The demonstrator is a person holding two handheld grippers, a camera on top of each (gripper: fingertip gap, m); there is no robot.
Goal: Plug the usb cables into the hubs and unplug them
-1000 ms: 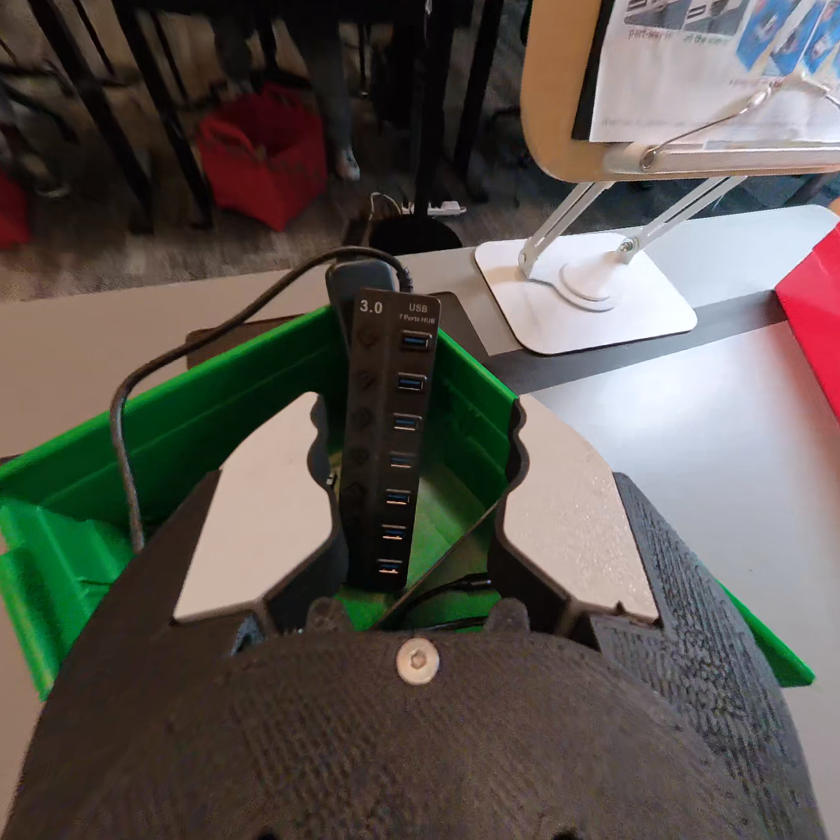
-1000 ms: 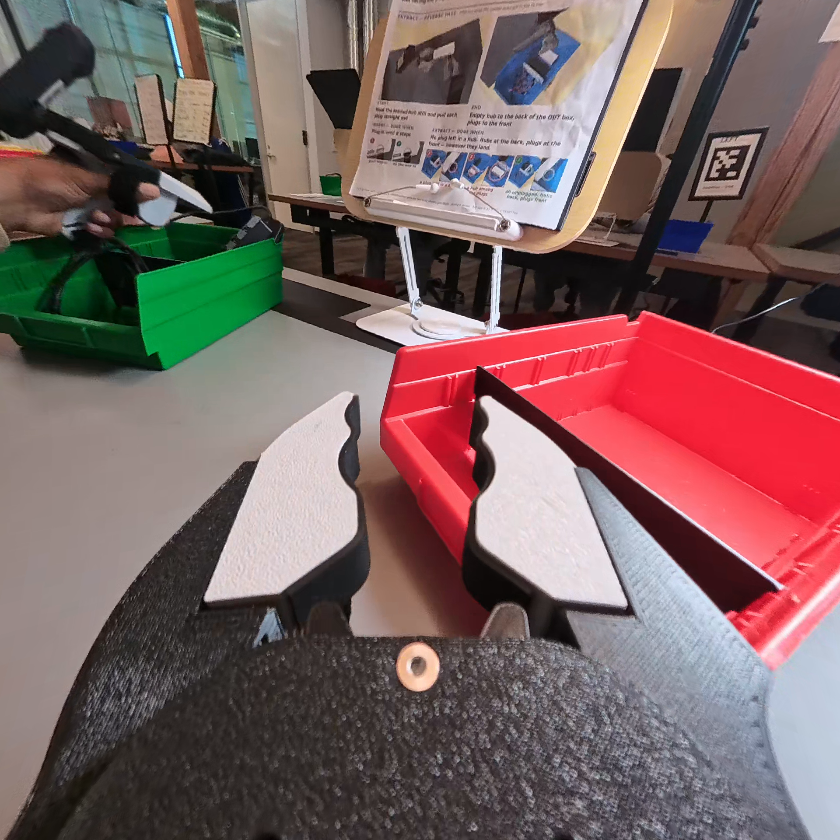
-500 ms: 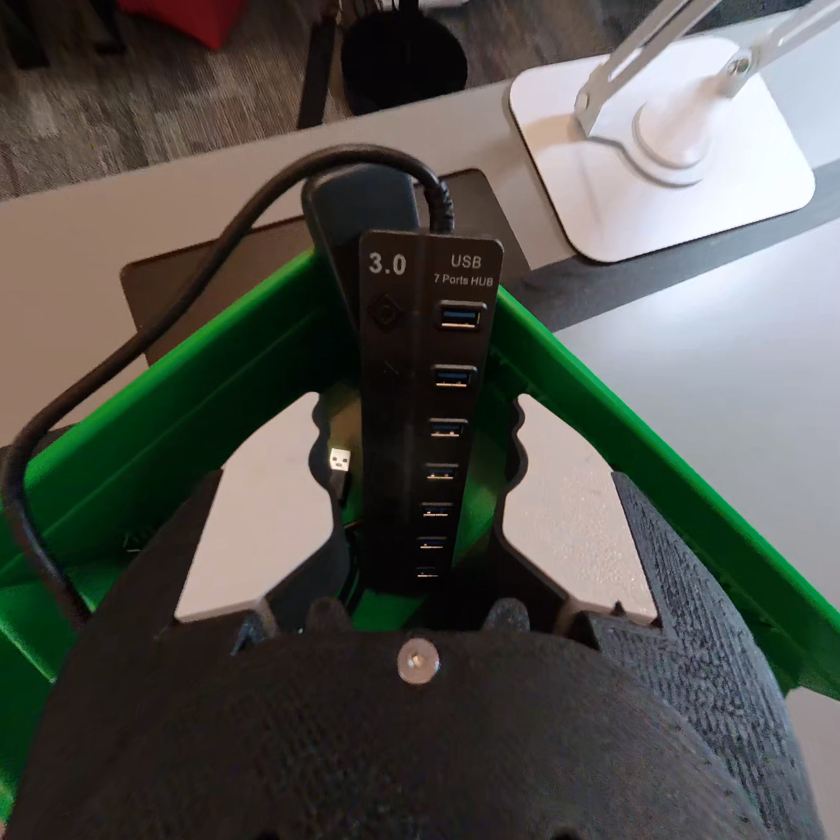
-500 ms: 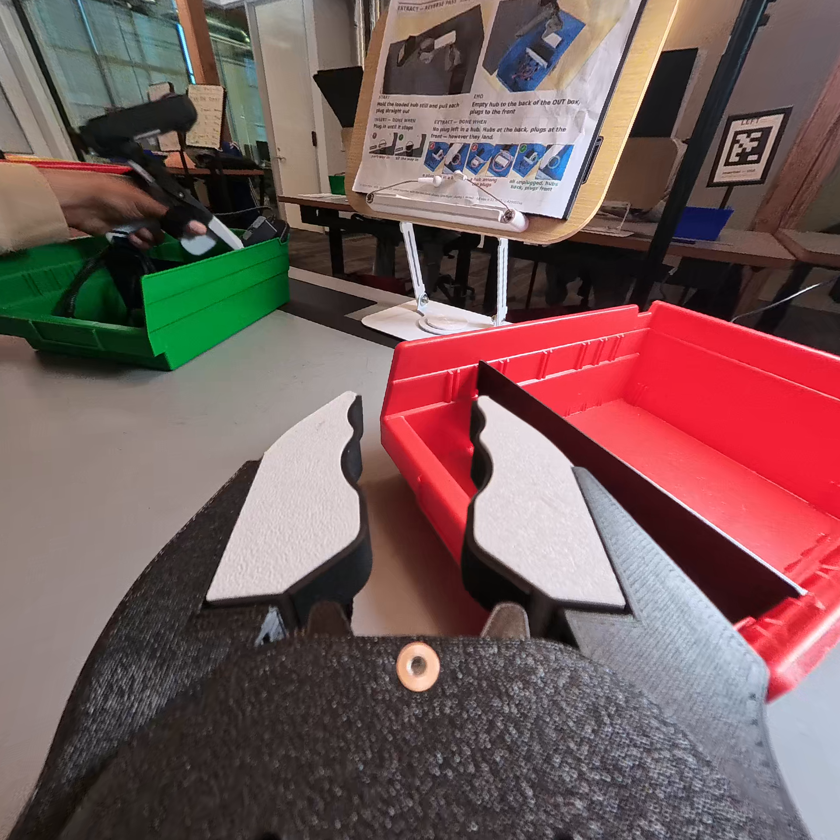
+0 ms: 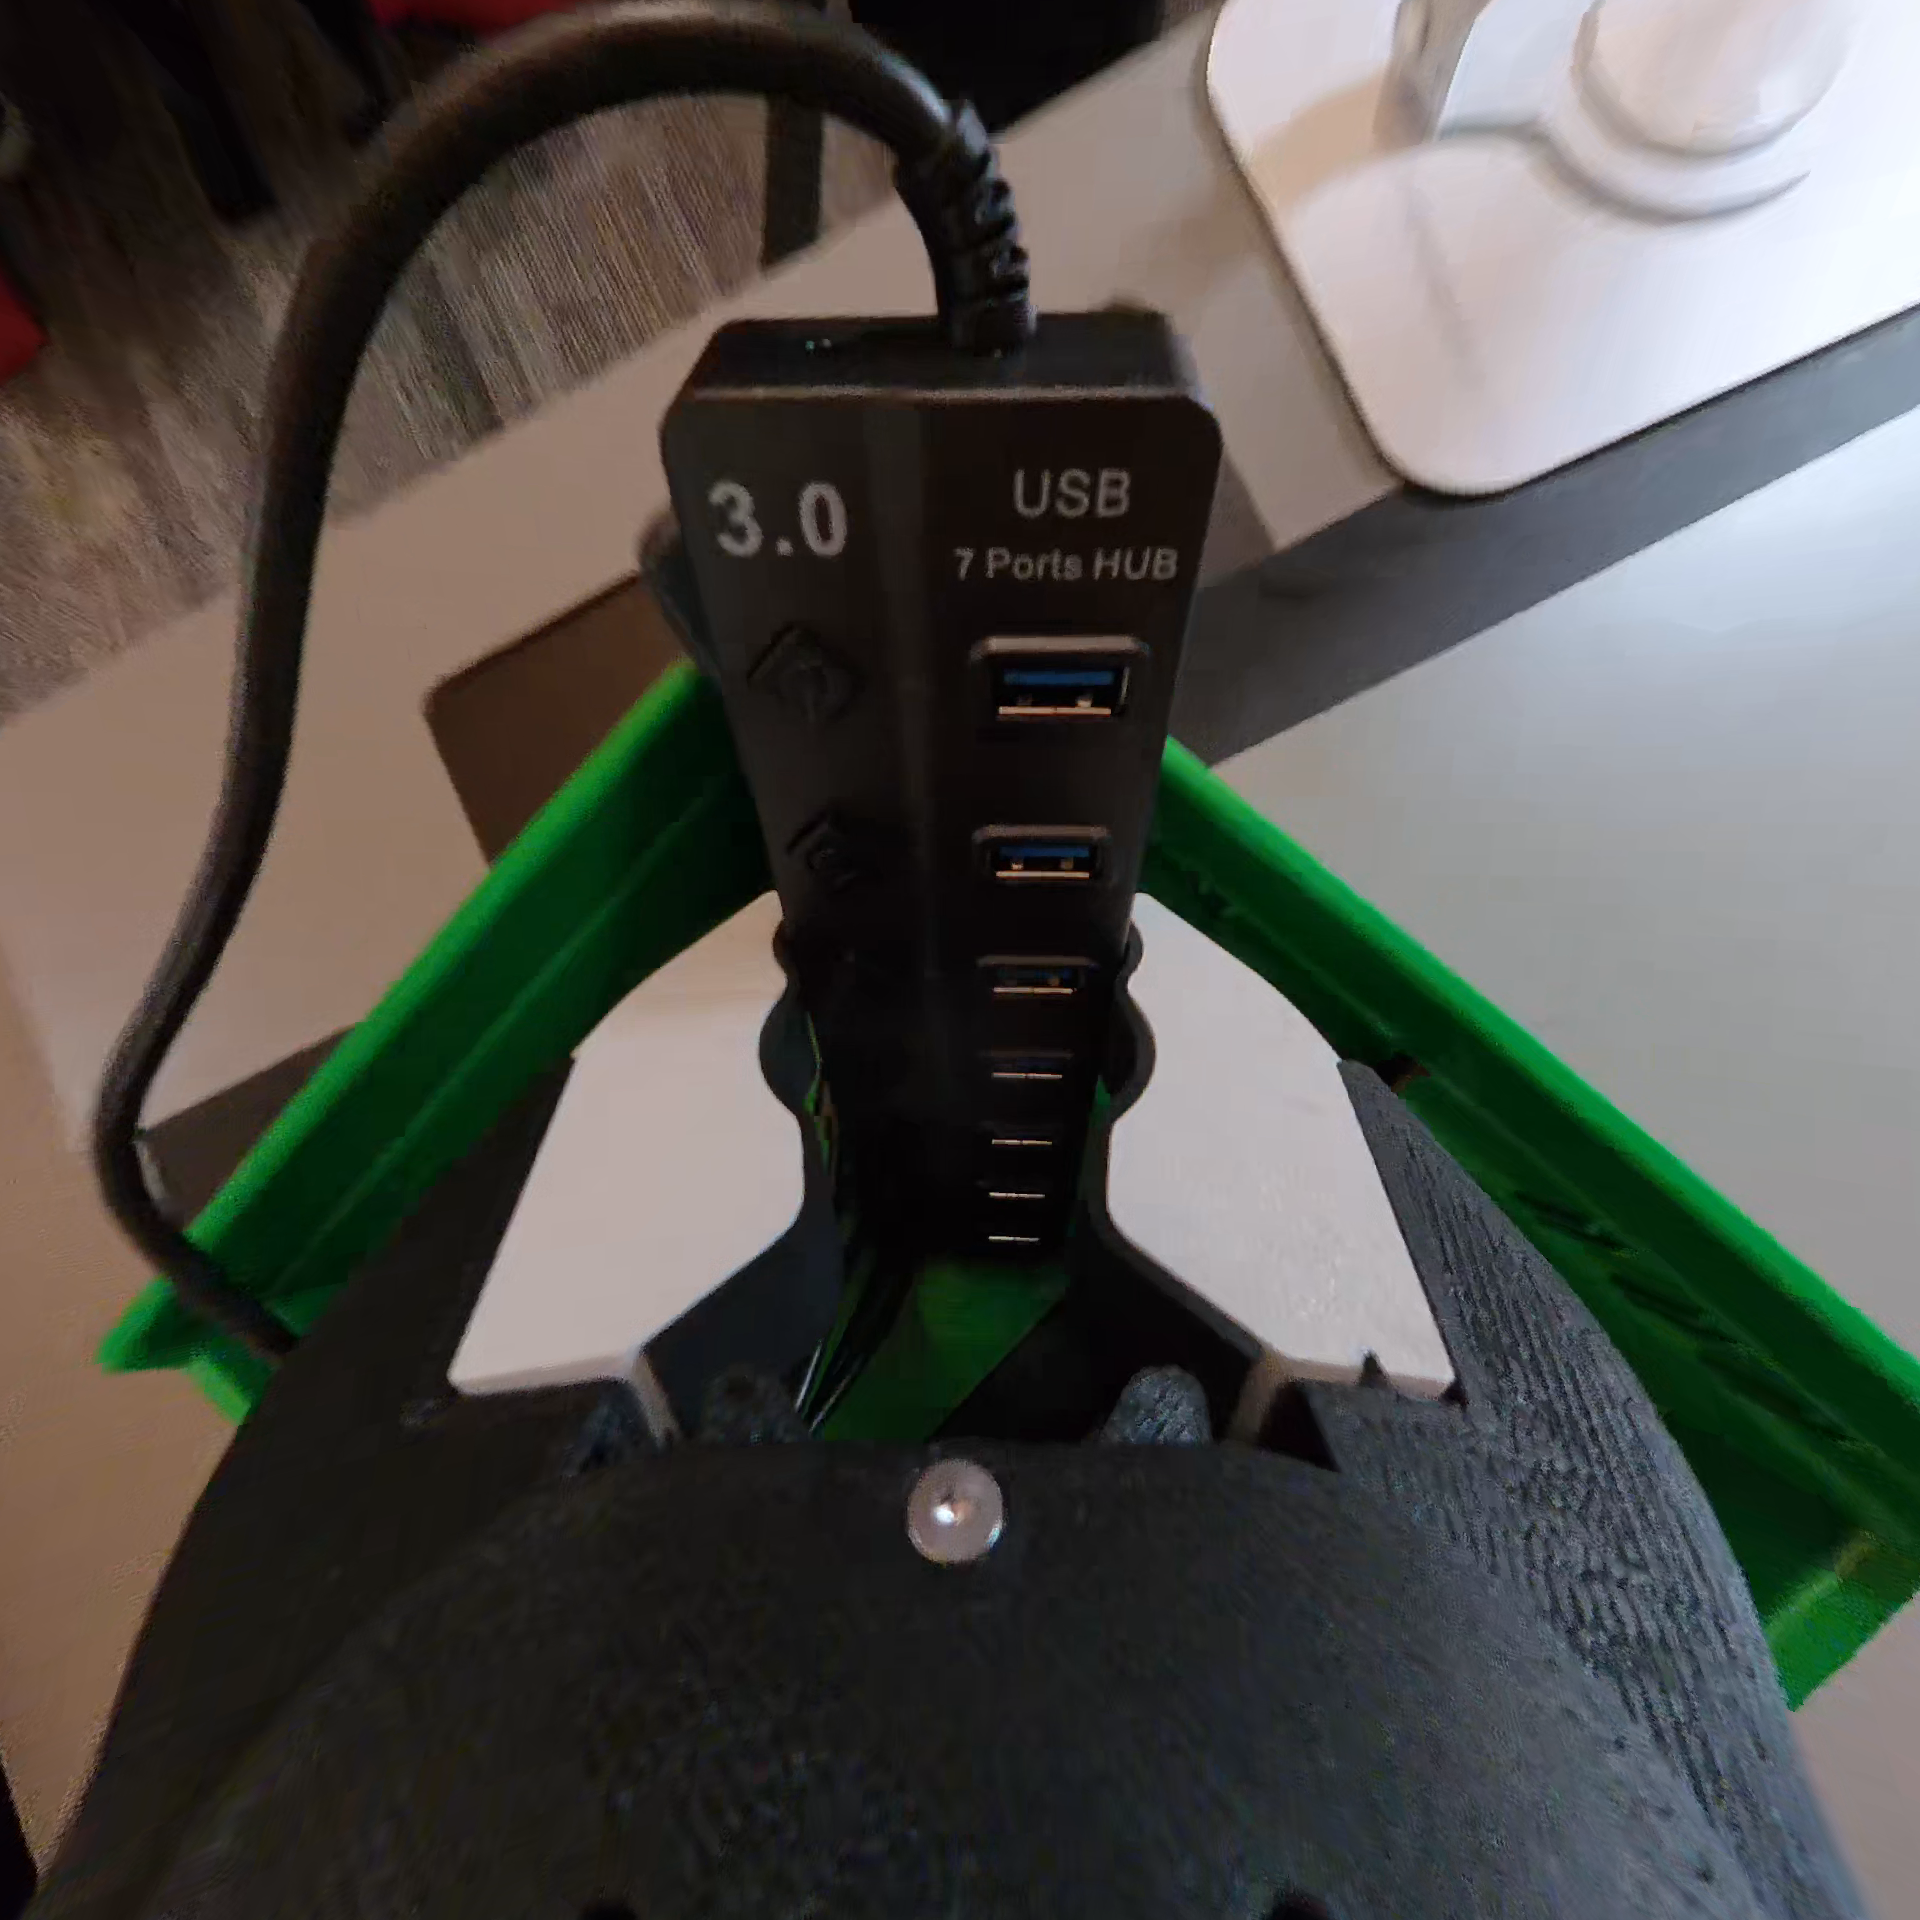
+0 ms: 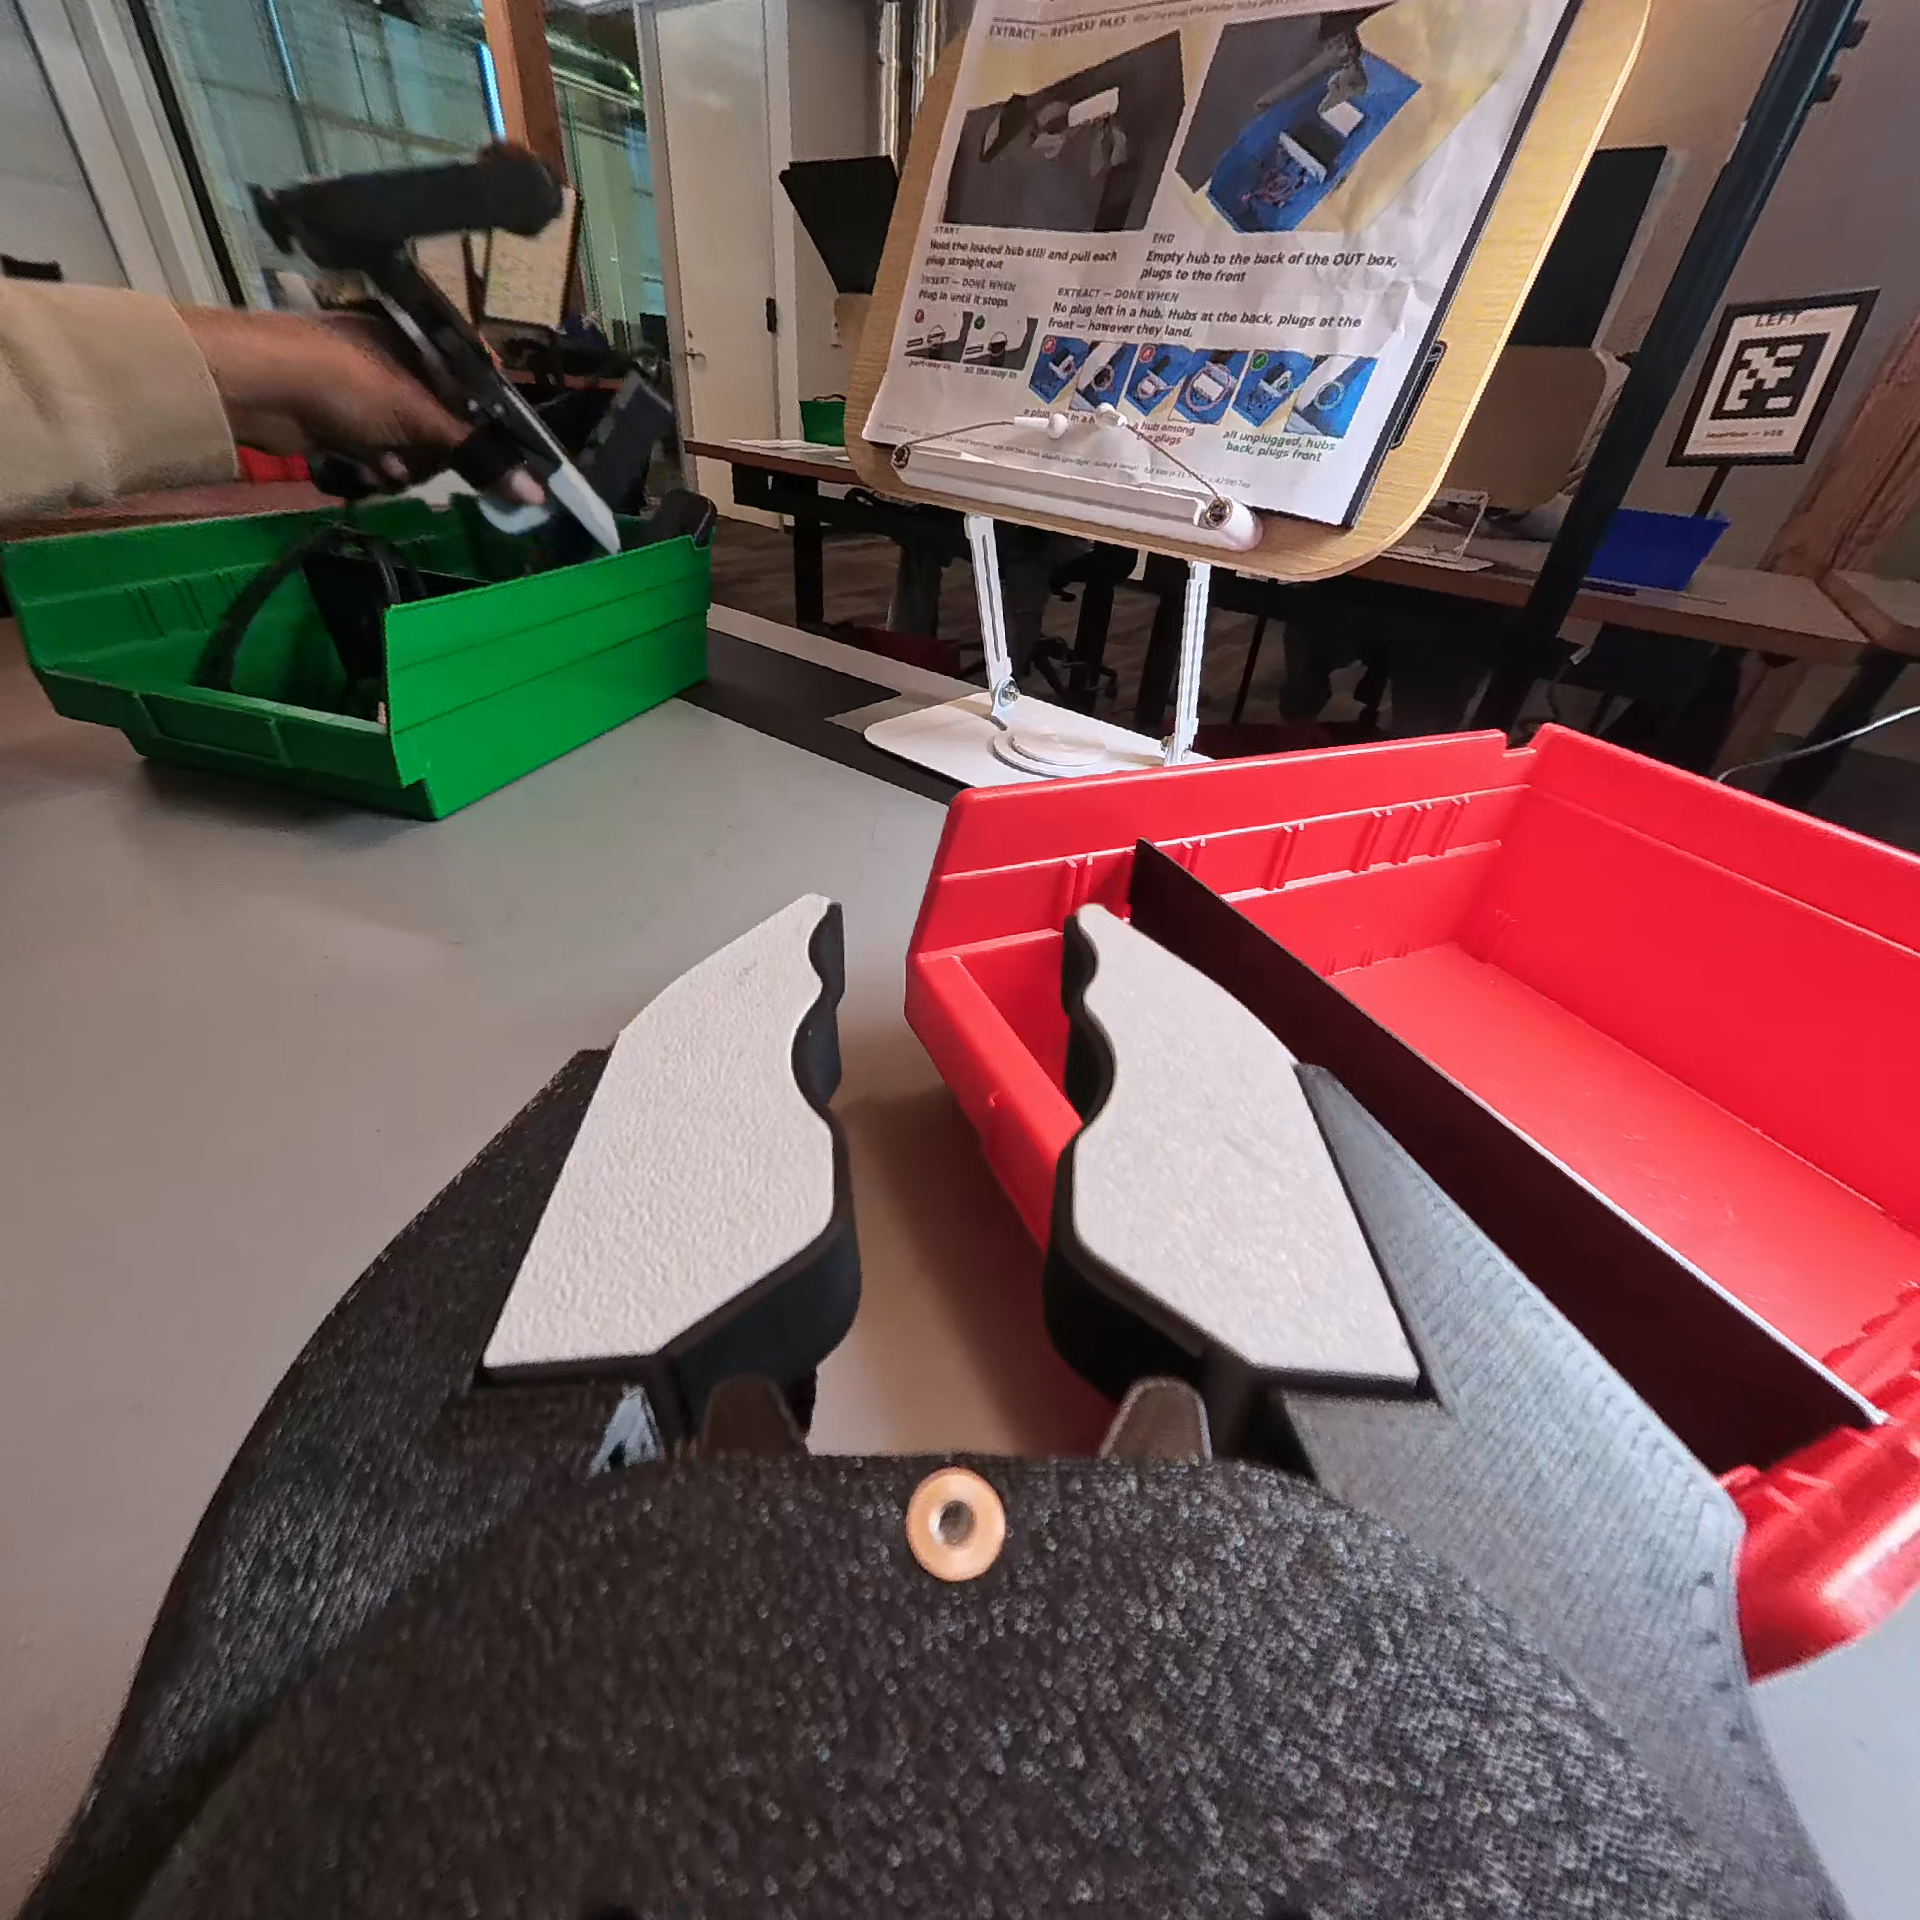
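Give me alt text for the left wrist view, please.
The left claw is shut on a black USB hub, held upright above a green bin with its visible ports empty. The hub's black cable loops from its top down to the left; a white stand base sits on the grey table behind.

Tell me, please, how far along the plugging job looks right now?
Early. Done: the left tool has clamped the black hub above the green bin. In hand: holding that hub up. Left: every visible port looks empty, the right tool is open and idle beside the empty red bin.
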